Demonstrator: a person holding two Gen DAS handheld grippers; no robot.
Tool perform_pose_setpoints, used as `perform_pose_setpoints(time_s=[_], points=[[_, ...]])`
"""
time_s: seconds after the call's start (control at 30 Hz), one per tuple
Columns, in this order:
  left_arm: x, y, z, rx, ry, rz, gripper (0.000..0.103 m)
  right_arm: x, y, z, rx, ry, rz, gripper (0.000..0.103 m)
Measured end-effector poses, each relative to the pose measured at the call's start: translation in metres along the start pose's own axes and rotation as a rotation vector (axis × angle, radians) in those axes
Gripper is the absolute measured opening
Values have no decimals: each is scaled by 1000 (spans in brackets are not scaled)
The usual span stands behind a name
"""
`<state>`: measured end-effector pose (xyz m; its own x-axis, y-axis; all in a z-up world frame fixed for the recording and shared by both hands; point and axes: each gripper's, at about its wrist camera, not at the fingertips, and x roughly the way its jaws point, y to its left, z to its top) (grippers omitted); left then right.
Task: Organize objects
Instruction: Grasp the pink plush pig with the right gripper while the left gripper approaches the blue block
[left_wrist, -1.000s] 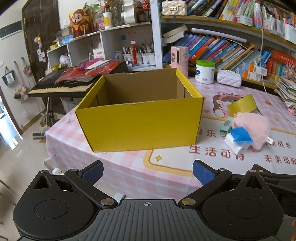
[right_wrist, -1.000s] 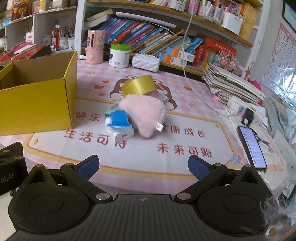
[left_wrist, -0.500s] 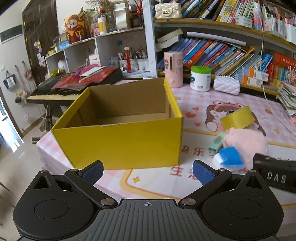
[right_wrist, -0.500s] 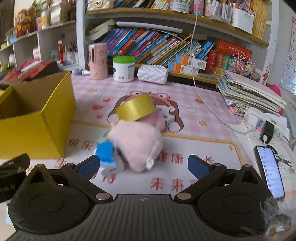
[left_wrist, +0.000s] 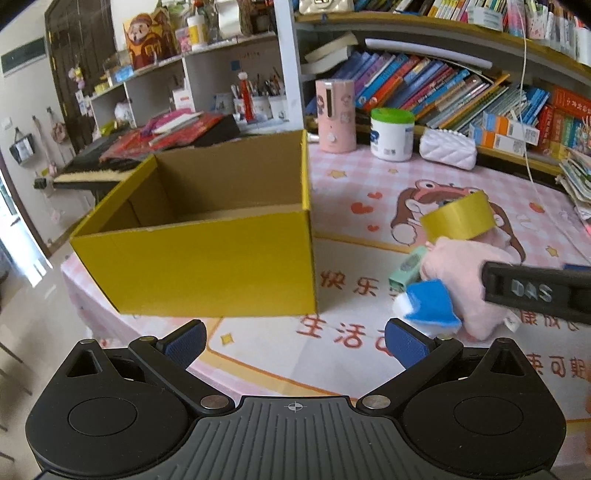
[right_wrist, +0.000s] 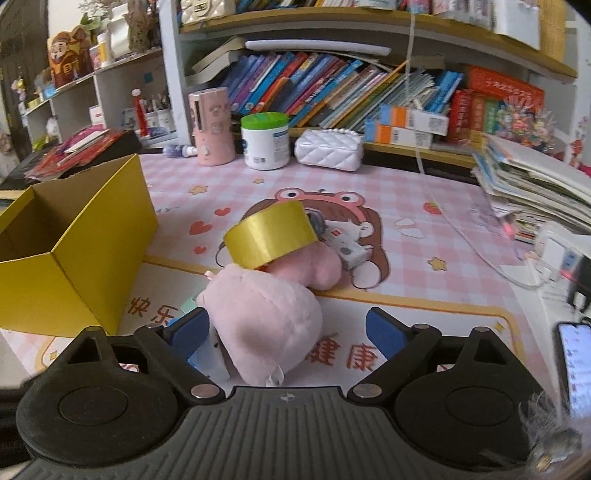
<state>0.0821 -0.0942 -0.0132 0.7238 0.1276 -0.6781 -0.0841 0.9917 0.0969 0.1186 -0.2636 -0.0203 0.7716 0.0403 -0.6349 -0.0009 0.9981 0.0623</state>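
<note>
An open, empty yellow cardboard box (left_wrist: 207, 266) stands on the pink tablecloth, ahead and left of my left gripper (left_wrist: 295, 339), which is open and holds nothing. To the box's right is a pile: a pink plush (right_wrist: 266, 317), a yellow tape roll (right_wrist: 269, 236) leaning on it, a blue-and-white item (left_wrist: 428, 302) and a green item (left_wrist: 406, 269). My right gripper (right_wrist: 288, 332) straddles the plush's near end. Its jaws are closing; the right pad (right_wrist: 384, 332) still stands apart from the plush.
At the back stand a pink cylinder (right_wrist: 212, 125), a green-lidded white jar (right_wrist: 264, 142) and a white quilted purse (right_wrist: 328, 149) before the bookshelves. On the right lie stacked papers (right_wrist: 535, 184), chargers and a phone (right_wrist: 576, 369). A keyboard (left_wrist: 92, 162) sits beyond the table's left edge.
Both grippers have moved forward over the table. The right one has closed in on the pile, so the plush now lies between its jaws, which have narrowed. It now shows in the left wrist view.
</note>
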Motion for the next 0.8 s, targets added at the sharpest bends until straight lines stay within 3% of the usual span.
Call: perform_pose_setpoints(time_s=[0.1,0.27,0.3,0.33,0.37,0.47,0.57,0.8], points=[[-2,-1,-3,-11,7,-17,103,18,1,6,-30,15,21,90],[-3,-1,-4,-42,8,-31,103,55,8,5,-117,116,42,90],[-3,0,-3,-51,8,-30,103,58,8,5,-123,126,46,88],[-2,-1,-3,-58,9,-31,103,59,7,4,-125,128,55,78],[-1,-2,-3,-65,11,-32,103,58,6,4,-123,126,80,72],[4,-9,1,-72,16,-60,103,48,-3,9,-100,107,122,67],[10,-23,6,-48,21,-95,103,32,-17,15,-68,74,139,66],[35,-62,20,3,39,-93,98,-1,-55,21,-19,-22,98,66]])
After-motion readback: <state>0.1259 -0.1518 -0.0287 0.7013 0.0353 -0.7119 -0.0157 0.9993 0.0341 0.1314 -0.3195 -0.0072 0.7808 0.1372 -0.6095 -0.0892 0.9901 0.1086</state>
